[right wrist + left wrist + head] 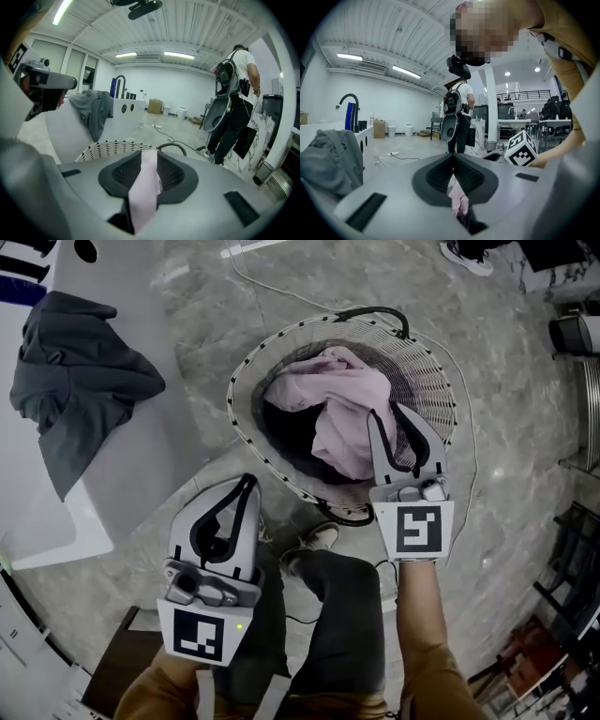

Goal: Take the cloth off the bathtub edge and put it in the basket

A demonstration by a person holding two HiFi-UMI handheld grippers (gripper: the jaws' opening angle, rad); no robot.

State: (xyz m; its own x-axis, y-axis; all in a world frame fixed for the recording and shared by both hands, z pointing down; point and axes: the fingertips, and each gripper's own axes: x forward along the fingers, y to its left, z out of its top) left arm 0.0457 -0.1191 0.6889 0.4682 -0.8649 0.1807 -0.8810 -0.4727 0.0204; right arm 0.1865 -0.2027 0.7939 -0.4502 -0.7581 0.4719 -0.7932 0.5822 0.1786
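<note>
A pink cloth (342,395) lies bunched inside the round wicker basket (244,381) on the floor. My right gripper (387,412) reaches over the basket's near rim, shut on a fold of that cloth. In the right gripper view a pink strip (145,187) fills the gap between the jaws, with the basket rim (108,149) just beyond. My left gripper (248,481) hovers outside the basket at its near left, tips together and holding nothing. Through its narrow slit the pink cloth (458,199) shows beyond. A grey cloth (80,371) hangs over the white bathtub edge (112,474) at the left.
My shoe (314,538) and dark trouser leg stand beside the basket's near rim. A thin cable (281,287) runs over the marble floor behind it. Dark racks (572,568) fill the right edge. Another person with a backpack (234,93) stands further off.
</note>
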